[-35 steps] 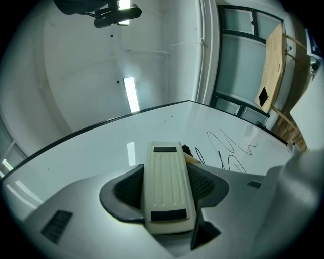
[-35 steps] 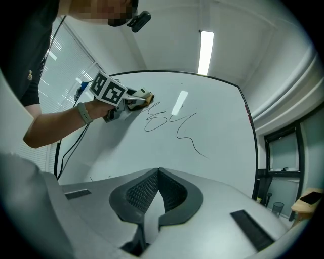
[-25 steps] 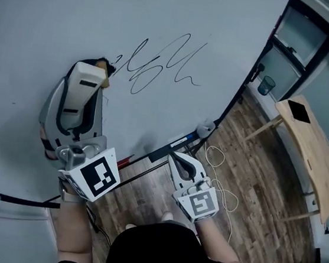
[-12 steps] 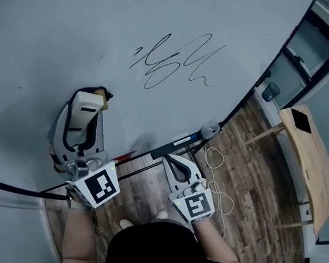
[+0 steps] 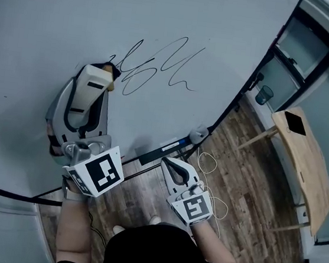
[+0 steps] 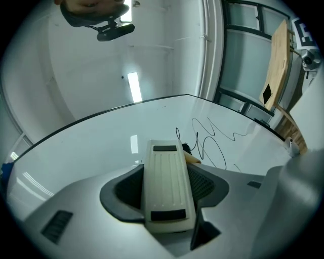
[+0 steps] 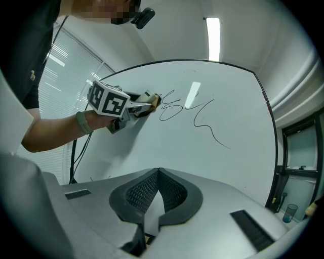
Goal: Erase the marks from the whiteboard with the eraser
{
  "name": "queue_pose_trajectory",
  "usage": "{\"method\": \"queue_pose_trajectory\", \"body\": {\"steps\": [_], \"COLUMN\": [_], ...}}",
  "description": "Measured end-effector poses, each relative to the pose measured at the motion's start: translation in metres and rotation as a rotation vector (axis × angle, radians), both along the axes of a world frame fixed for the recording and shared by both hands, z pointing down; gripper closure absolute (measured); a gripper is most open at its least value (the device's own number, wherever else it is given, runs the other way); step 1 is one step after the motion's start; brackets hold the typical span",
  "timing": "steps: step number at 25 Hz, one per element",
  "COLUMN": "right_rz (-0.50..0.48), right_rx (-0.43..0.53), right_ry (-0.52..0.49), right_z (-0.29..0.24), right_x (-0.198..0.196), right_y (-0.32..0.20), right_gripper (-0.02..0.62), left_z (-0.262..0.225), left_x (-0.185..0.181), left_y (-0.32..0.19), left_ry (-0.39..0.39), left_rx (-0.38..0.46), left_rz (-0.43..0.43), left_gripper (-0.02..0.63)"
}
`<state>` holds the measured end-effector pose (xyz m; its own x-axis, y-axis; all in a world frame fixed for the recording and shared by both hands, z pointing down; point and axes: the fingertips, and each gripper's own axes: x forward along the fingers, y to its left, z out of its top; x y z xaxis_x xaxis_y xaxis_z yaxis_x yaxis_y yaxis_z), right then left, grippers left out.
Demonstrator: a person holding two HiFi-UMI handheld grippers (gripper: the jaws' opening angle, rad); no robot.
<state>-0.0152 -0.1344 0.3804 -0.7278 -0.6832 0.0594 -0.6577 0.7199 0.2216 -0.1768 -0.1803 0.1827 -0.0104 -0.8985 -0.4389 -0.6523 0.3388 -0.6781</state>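
Nearest, at the bottom of the head view, the right gripper (image 5: 169, 162) hangs low over the wooden floor (image 5: 247, 186), in front of the whiteboard's lower edge. The right gripper view shows its 2 jaws clenched together with nothing between them.

Further up and to the left, the left gripper (image 5: 100, 73) is raised to the whiteboard (image 5: 166, 21). It is clamped on the eraser (image 5: 89, 89), a long white block that lies lengthwise between the jaws. In the left gripper view the eraser (image 6: 167, 187) fills the gap between the dark pads, and a tan layer shows along its far right edge. The eraser's far end sits at the left end of the marks (image 5: 160, 68), a looping black scrawl across the middle of the board. The right gripper view shows the same from the side: the left gripper (image 7: 151, 100) meets the first loop of the marks (image 7: 192, 114), while the rest of the scrawl runs off to the right, unwiped.

Beyond the board's lower right edge, a white cable (image 5: 208, 162) lies coiled on the floor. Further right stands a light wooden table (image 5: 305, 175) with 1 small dark square object (image 5: 295, 122) on its top. A teal cup (image 5: 265, 94) stands by the window frame behind it.
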Motion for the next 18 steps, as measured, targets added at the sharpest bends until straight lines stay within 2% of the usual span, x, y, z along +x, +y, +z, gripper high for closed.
{"method": "queue_pose_trajectory", "body": {"steps": [11,14,18], "right_rz": [0.086,0.095,0.084], "right_rx": [0.029,0.024,0.015], "right_ry": [-0.022,-0.029,-0.035], "right_z": [-0.017,-0.016,-0.014], "right_x": [0.071,0.071,0.049], "right_y": [-0.018,-0.015,-0.001], "right_gripper": [0.569,0.569,0.569], "left_z": [-0.060,-0.061,-0.055], "left_x": [0.080,0.083,0.068], "left_y": [-0.050,-0.048,-0.028], "left_ry": [-0.097,-0.128,-0.163], "left_rx": [0.019,0.028,0.040], "left_rz": [0.025,0.023,0.023], "left_gripper": [0.341,0.341,0.341]}}
